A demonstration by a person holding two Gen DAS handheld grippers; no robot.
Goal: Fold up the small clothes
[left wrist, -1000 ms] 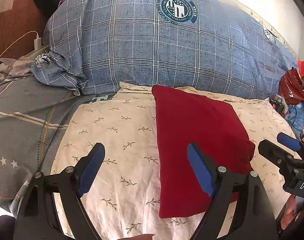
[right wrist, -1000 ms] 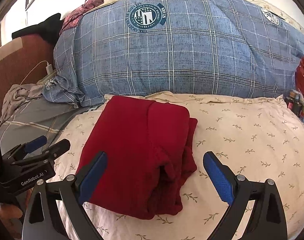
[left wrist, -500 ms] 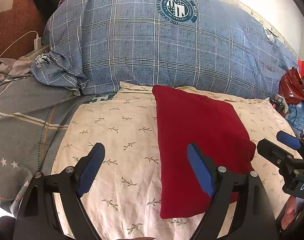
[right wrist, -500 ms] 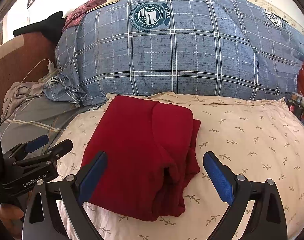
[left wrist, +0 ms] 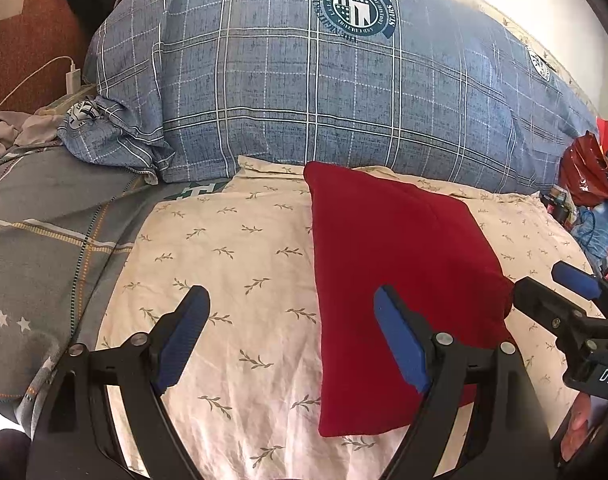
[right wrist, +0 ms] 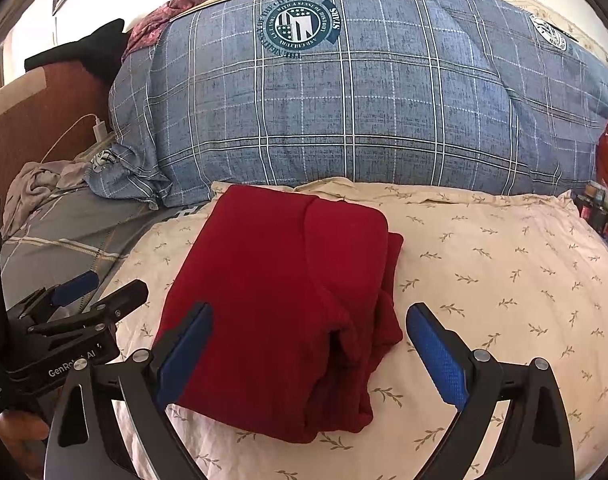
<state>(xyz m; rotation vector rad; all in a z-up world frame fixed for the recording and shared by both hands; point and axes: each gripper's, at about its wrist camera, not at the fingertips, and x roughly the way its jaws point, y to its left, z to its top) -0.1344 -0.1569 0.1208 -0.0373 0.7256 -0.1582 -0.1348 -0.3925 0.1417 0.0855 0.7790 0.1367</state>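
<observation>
Hovering over folded red garment (right wrist: 279, 300) on leaf-print pillow (right wrist: 484, 272), below blue plaid pillow (right wrist: 344, 112). Left gripper (left wrist: 291, 332) spread, empty; right gripper (right wrist: 310, 344) spread, empty. Folding apparently done; probably next: tidying bunched right-hand edge or setting aside.

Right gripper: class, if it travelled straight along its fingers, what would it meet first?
Most likely the folded red garment, which lies between the open right gripper fingers on the cream leaf-print pillow; depth is uncertain.
</observation>
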